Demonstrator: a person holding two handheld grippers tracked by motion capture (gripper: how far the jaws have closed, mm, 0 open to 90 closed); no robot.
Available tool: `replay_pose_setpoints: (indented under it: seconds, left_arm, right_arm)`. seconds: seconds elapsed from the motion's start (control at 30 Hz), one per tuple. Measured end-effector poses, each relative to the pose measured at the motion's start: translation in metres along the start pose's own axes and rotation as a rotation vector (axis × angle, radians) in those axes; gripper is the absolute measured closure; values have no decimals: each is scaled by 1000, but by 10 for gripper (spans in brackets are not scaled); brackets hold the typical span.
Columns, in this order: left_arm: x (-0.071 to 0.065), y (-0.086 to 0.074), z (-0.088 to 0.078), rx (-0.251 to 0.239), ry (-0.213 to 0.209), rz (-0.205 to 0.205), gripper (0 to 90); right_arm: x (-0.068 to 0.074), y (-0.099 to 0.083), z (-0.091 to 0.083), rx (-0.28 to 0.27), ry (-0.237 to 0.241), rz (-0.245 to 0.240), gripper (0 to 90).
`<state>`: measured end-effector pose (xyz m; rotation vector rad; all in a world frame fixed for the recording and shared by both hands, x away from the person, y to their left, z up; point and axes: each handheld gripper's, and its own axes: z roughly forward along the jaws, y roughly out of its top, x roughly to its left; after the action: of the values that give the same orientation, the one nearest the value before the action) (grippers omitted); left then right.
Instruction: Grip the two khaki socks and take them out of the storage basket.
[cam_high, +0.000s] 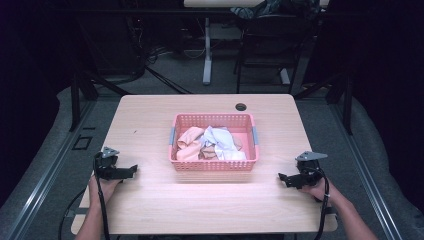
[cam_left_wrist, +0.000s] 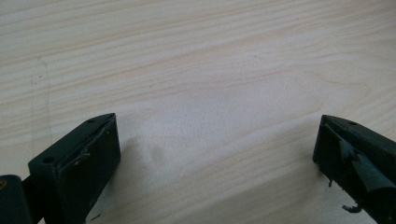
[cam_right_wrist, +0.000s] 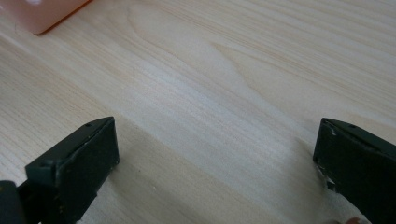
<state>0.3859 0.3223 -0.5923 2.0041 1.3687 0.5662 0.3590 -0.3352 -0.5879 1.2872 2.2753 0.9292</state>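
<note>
A pink basket (cam_high: 214, 164) with perforated walls and grey handles on its short sides stands near the middle of the light wooden desk (cam_high: 150, 200). Inside it lies a loose heap of cloth pieces: a peach-coloured one (cam_high: 190, 145) to the left, a white one (cam_high: 222, 142) to the right of it, and what may be a brownish piece (cam_high: 209, 150) between them, though the high view is too coarse to be sure. A small dark round hole (cam_high: 241, 107) sits in the desk top just beyond the basket.

The left gripper (cam_high: 131, 170) rests low over the desk well to the left of the basket, held by the person's left hand (cam_high: 102, 186), with its jaws pointing toward the basket. In the left gripper view its two black jaws stand far apart with only bare wood grain between them, so the left gripper (cam_left_wrist: 217, 149) is released and holds nothing; the pad on one jaw looks frayed.

The right gripper (cam_high: 284, 177) sits well to the right of the basket, held by the right hand (cam_high: 320, 190), a black cable (cam_high: 325, 210) trailing back along the forearm. In the right gripper view the right gripper (cam_right_wrist: 217, 149) is likewise spread wide over bare desk, grasping nothing, and a blurred corner of the pink basket (cam_right_wrist: 44, 14) shows at the upper left.
</note>
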Motion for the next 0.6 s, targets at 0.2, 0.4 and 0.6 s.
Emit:
replay_pose_setpoints:
  seconds: [0.2,0.4,0.6]
  left_arm:
    - [0,0,0,0,1,-2,4]
    - [3,2,-8,1,18,-45,63]
    - [4,7,-12,22,21,-44,16]
  right_arm:
    - [1,0,0,-3,-8,6,0]
    - [0,0,0,-4,0,8,0]
    - [0,-1,0,-4,-4,6,0]
